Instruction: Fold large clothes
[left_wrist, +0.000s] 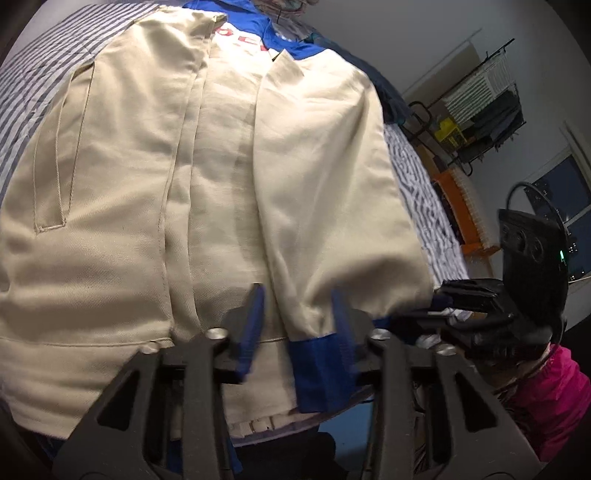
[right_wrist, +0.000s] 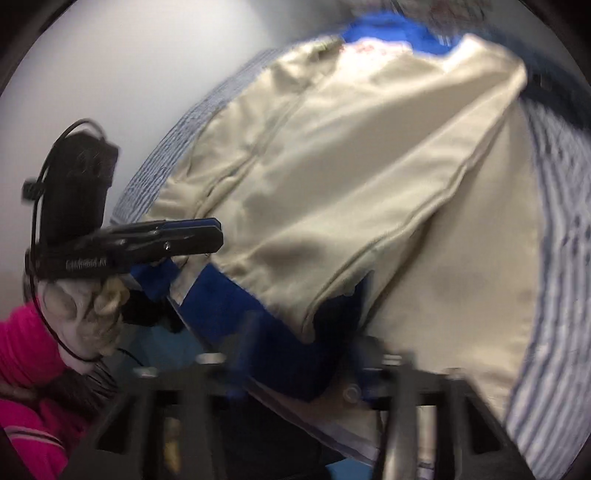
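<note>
While spread flat, cream jacket (left_wrist: 207, 177), blue cuffs (left_wrist: 317, 369), sleeves folded inward

A striped bedsheet (left_wrist: 33, 77), a wire rack (left_wrist: 484, 107), an orange crate (left_wrist: 458, 210).

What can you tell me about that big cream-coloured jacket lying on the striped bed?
The cream jacket looks like woven cotton twill with visible stitching, and a stitched slot pocket shows on its left panel. Its collar area and cuff are bright blue, with red lettering near the collar. It lies spread on the striped bedding, sleeves folded inward over the body, hem at the near bed edge. The blue cuff sits between the fingers of the left hand-held gripper; whether they pinch it is unclear.
</note>
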